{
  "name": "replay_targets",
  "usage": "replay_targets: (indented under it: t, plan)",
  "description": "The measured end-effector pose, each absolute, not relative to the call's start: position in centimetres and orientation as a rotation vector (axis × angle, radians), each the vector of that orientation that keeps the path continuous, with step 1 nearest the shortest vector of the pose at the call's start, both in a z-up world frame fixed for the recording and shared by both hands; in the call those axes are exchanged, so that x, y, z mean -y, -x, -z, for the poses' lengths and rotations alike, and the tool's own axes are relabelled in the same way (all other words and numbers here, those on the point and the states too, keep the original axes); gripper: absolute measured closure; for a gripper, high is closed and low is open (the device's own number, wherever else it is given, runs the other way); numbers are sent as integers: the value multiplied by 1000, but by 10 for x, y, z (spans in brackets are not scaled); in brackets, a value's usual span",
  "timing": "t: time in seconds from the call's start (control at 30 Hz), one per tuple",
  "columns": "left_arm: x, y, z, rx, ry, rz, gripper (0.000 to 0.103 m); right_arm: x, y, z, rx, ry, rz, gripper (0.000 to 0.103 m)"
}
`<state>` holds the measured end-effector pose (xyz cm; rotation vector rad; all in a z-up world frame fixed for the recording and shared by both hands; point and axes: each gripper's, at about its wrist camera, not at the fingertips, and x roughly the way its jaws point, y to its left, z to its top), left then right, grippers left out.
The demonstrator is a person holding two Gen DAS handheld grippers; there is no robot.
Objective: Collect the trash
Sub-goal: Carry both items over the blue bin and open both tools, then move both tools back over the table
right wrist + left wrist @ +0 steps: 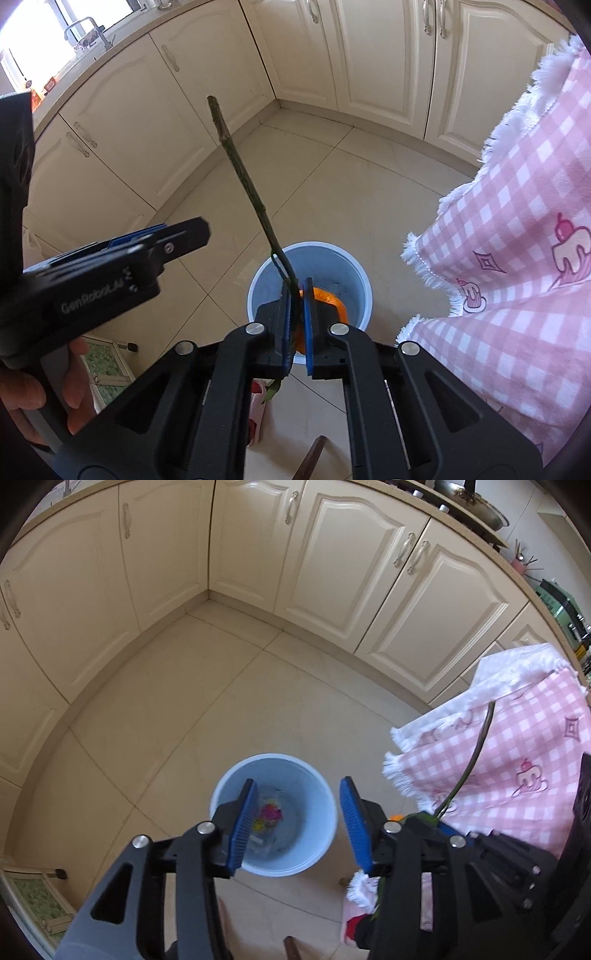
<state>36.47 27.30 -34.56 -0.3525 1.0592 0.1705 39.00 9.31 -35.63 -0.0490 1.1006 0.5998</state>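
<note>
Stem (255,199) pinched in R claw (297,314), tip slanting up-left.

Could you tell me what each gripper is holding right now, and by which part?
The right gripper pinches a flower stem near its orange bloom. The left gripper is open and empty.

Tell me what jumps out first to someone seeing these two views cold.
The long green flower stem stands out first: it is clamped in the right gripper and sticks up above the pale blue bin on the tiled floor. Next comes the left gripper, open and empty over the same bin, where colourful trash already lies. A pink checked tablecloth with a white fringe hangs at the right.
</note>
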Motion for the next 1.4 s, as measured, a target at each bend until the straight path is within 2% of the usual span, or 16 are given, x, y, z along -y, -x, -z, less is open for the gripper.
replay_targets:
  t: [0.3,0.57,0.63,0.7,0.73,1.13,1.33,1.4]
  plan:
    - [-294,-342,340,-1068,331,-246,50,-117,-392,352,-1092,58,-620,96]
    - [-302,-332,325,-1045,348,-265,50,-140,-396,342,-1055,96,-619,95]
    - [-302,-330,320,-1035,351,-264,50,-142,-398,338,-1044,95,-613,87]
    - [-301,-330,315,-1029,347,-265,50,-141,-397,334,-1031,91,-610,62]
    - [-300,-328,313,-1025,342,-266,50,-139,-396,331,-1021,88,-607,58]
    - [-278,-308,266,-950,308,-237,50,-106,-364,273,-887,112,-566,58]
    - [-256,-289,220,-868,286,-192,50,-64,-329,215,-740,119,-508,57]
    - [-241,-281,200,-830,273,-162,47,-43,-314,194,-684,118,-479,56]
